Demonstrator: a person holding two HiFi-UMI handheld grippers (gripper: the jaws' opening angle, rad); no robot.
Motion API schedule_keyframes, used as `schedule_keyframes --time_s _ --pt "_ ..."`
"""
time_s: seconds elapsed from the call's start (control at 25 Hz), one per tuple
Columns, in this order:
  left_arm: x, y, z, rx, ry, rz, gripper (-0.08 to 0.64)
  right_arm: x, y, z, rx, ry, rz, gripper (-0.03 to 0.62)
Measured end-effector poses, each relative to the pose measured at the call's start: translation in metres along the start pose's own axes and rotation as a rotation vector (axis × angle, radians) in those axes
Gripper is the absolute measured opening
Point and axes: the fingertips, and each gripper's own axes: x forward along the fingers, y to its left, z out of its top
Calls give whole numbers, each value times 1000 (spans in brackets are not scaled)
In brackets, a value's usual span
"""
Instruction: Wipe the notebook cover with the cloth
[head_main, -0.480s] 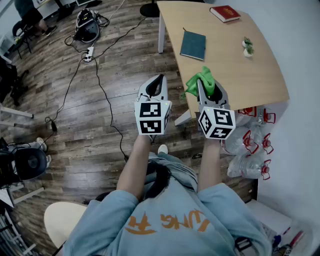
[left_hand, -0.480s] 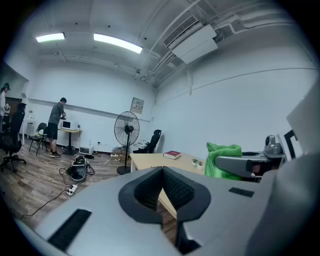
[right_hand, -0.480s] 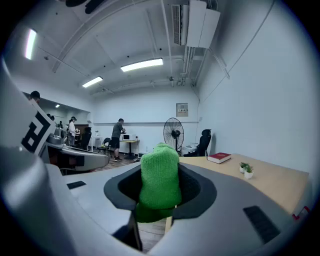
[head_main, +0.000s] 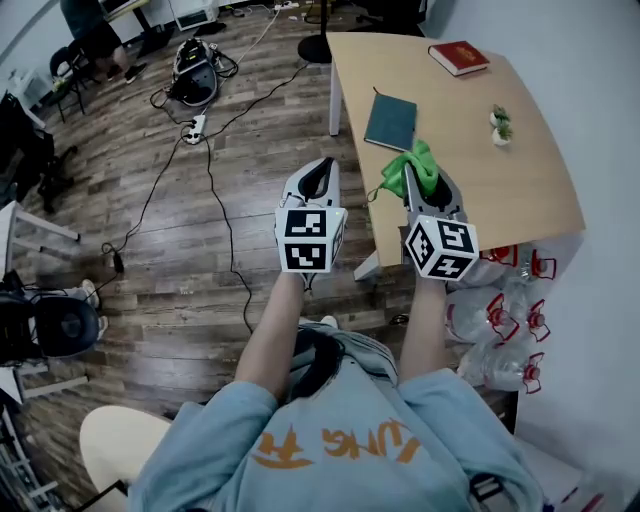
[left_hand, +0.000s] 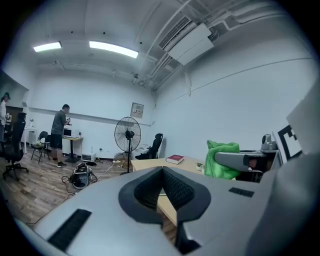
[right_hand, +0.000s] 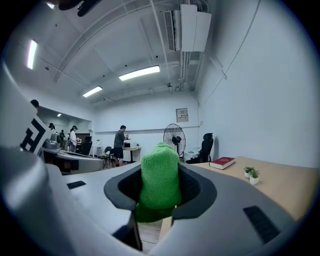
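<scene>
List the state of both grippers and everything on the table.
left gripper: shut, empty.
right gripper: shut on the green cloth.
green cloth: bunched, pinched between the right jaws, short of the notebook.
notebook: closed, flat on the table, untouched.
red book: closed, flat near the far edge.
potted plants: upright.

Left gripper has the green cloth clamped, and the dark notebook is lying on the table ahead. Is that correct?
Wrong gripper. The cloth is clamped in the right gripper, as the right gripper view shows; the left gripper is shut on nothing. The notebook does lie on the table ahead.
</scene>
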Motion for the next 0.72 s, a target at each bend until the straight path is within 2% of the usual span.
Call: schedule_keyframes --time_s 0.36,0.52,0.64,0.72 --pt "21 25 -5 -8 21 30 18 39 -22 -10 44 30 -25 138" --pt "41 52 -23 -60 55 50 18 68 -17 -24 31 73 -7 138" --pt "73 66 -31 -83 63 35 18 97 -27 -34 25 89 -19 140" --pt "104 69 -33 -90 63 -4 18 120 -44 -39 30 98 -52 140"
